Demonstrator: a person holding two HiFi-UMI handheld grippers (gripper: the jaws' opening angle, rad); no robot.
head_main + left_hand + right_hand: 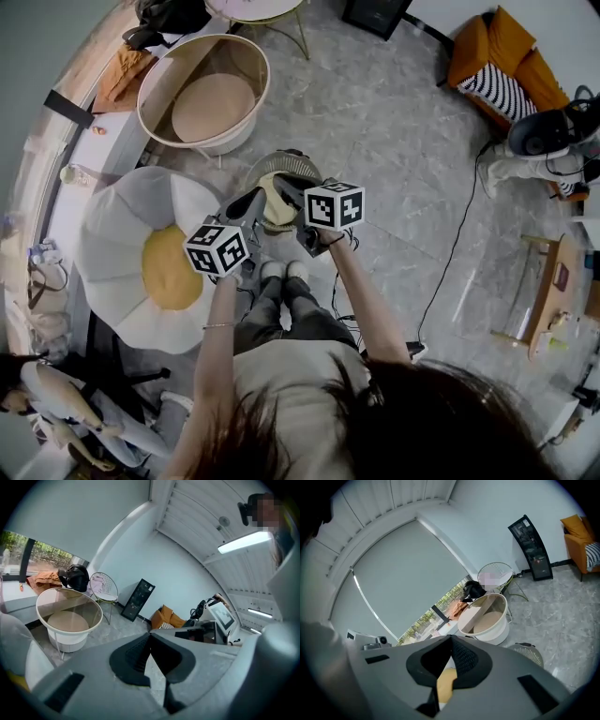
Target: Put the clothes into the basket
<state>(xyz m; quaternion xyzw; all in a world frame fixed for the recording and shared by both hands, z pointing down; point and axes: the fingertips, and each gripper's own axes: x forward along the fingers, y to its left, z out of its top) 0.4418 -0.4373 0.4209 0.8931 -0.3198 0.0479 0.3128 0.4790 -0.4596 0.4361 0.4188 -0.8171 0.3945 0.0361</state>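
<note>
Left gripper [149, 636] and right gripper [451, 639] — both with jaws pressed together, nothing between them — hang over the small round ribbed grey basket [265, 166], where a cream cloth [274, 214] appears to lie. That drop-off looks finished. A crumpled orange garment [122, 73] sits well apart on the window ledge [111, 141], beyond the big white round tub [234, 139] — the next move calls for reaching there with jaws opened.
</note>
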